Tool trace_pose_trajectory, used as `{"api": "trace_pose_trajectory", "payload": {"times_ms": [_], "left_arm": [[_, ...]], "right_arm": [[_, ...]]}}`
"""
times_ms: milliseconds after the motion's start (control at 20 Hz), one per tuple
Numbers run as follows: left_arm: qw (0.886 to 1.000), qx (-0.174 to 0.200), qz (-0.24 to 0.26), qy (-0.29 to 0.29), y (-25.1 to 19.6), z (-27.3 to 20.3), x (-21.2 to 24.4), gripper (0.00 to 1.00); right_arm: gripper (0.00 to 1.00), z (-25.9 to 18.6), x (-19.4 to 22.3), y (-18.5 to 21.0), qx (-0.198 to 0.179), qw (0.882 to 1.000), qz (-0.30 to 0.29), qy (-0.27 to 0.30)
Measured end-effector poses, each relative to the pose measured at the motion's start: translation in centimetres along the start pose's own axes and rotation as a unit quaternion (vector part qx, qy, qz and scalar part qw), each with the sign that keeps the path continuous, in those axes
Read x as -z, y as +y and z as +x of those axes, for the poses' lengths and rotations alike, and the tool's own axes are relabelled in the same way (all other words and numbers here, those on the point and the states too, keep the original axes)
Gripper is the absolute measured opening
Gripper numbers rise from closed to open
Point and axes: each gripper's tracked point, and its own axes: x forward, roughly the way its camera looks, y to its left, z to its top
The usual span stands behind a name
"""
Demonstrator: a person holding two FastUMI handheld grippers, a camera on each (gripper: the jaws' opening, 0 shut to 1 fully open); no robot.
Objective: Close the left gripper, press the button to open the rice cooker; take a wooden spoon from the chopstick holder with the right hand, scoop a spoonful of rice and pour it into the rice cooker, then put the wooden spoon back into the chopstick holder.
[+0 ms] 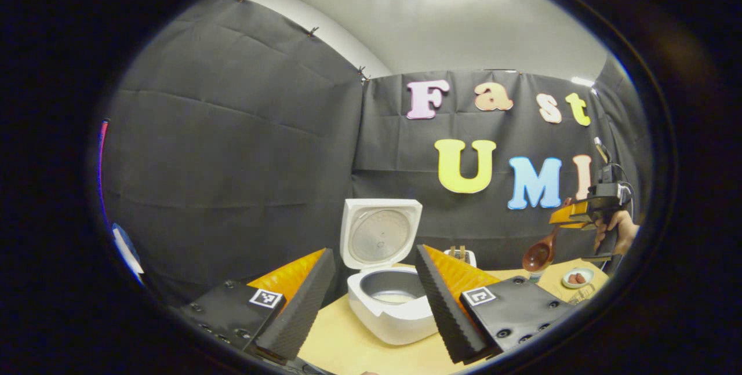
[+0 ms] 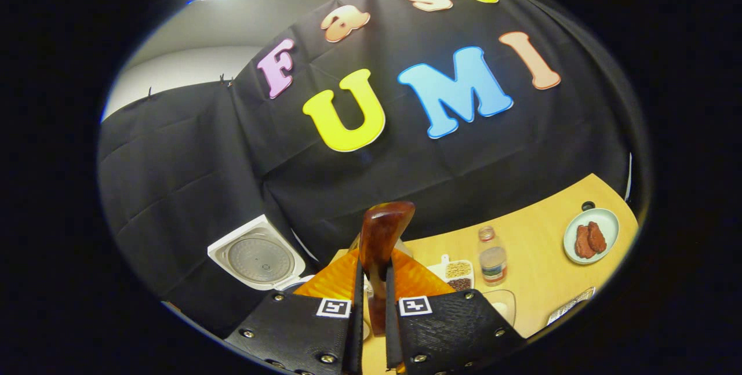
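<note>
Right claw (image 2: 371, 305) is up high off the table (image 2: 539, 259), tipped upward, both fingers pinching the wooden spoon (image 2: 379, 247) by its handle, bowl poking out just ahead of the tips. From the left gripper view, a hand (image 1: 617, 233) carries that claw well off to the right. Left claw (image 1: 374, 305) hangs spread wide, and the rice cooker (image 1: 388, 299) sits just ahead between its fingers, lid (image 1: 379, 233) standing open.

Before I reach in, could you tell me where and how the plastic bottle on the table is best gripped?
Grip the plastic bottle around its straight middle, coming in level from the side: it stands upright on the table, with free space around it, and the neck narrows.
</note>
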Motion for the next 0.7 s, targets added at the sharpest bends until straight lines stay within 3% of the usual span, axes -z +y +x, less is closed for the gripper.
{"api": "trace_pose_trajectory", "payload": {"times_ms": [50,100,400,700], "left_arm": [[1.000,0.006,0.001,0.001,-0.8,0.1,0.0,0.99],[1.000,0.013,0.001,0.001,-1.6,0.2,0.2,0.95],[0.999,0.051,-0.001,0.001,-6.5,0.9,-0.1,0.97],[0.997,0.083,0.011,0.000,-10.3,1.0,-0.4,0.97]], "right_arm": [[0.16,-0.6,-0.5,-1.6,0.013,1.000,0.003,-0.004],[0.16,-1.2,-0.9,-3.1,0.025,1.000,0.007,-0.009],[0.16,-5.6,-1.7,-11.0,0.087,0.996,0.021,-0.028],[0.16,-9.5,-0.4,-18.1,0.135,0.989,0.046,-0.033]]}}
